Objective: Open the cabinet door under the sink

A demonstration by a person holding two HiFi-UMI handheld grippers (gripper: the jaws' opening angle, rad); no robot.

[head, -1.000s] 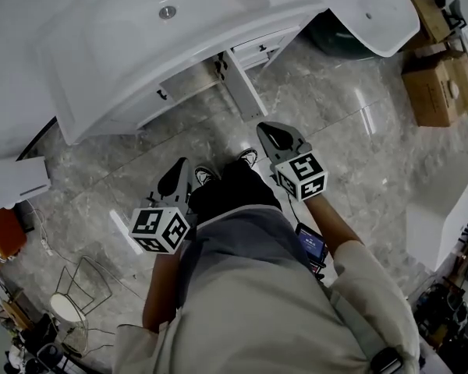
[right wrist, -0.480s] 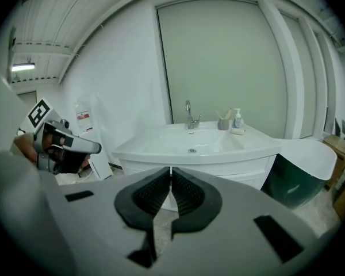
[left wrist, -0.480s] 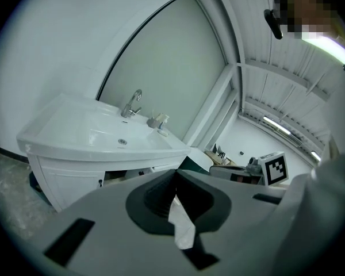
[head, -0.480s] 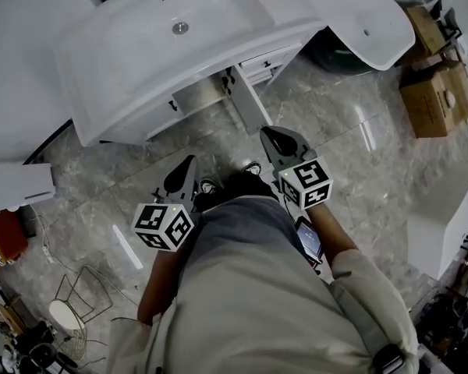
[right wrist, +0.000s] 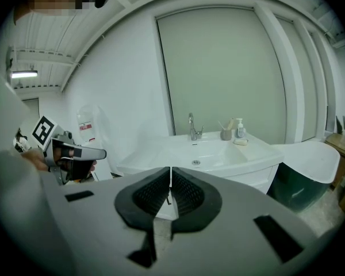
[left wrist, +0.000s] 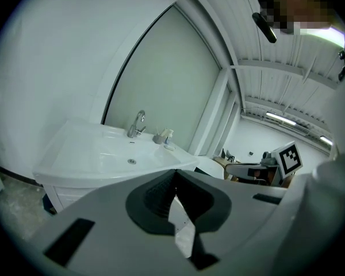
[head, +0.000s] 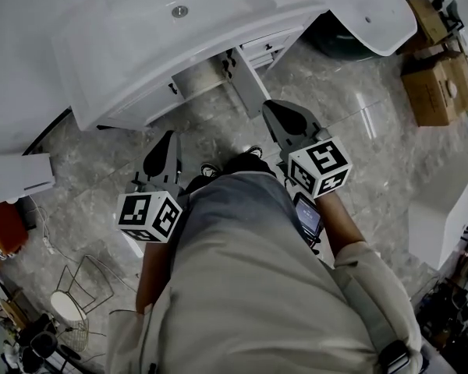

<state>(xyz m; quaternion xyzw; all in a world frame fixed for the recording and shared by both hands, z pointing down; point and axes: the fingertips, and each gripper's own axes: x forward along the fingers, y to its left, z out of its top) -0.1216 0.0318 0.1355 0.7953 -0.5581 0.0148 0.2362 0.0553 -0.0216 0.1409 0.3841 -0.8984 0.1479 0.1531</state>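
Note:
The white sink vanity fills the top of the head view. Under its basin one white cabinet door stands swung out towards me, edge-on, and a dark opening shows beside it. Another door with a dark handle lies flat against the cabinet. My left gripper is shut and empty, held over the floor short of the cabinet front. My right gripper is shut and empty too, its tip close to the outer end of the swung-out door. The basin and tap show beyond the right gripper; the left gripper points at the basin.
A second white basin and a dark green bin stand right of the vanity. Cardboard boxes sit at the far right, a white panel below them. A wire stand and cables lie at the lower left. The floor is grey marble tile.
Both grippers have moved up the picture towards the vanity, the left one more. My feet are now almost hidden under my body. The door stands as before.

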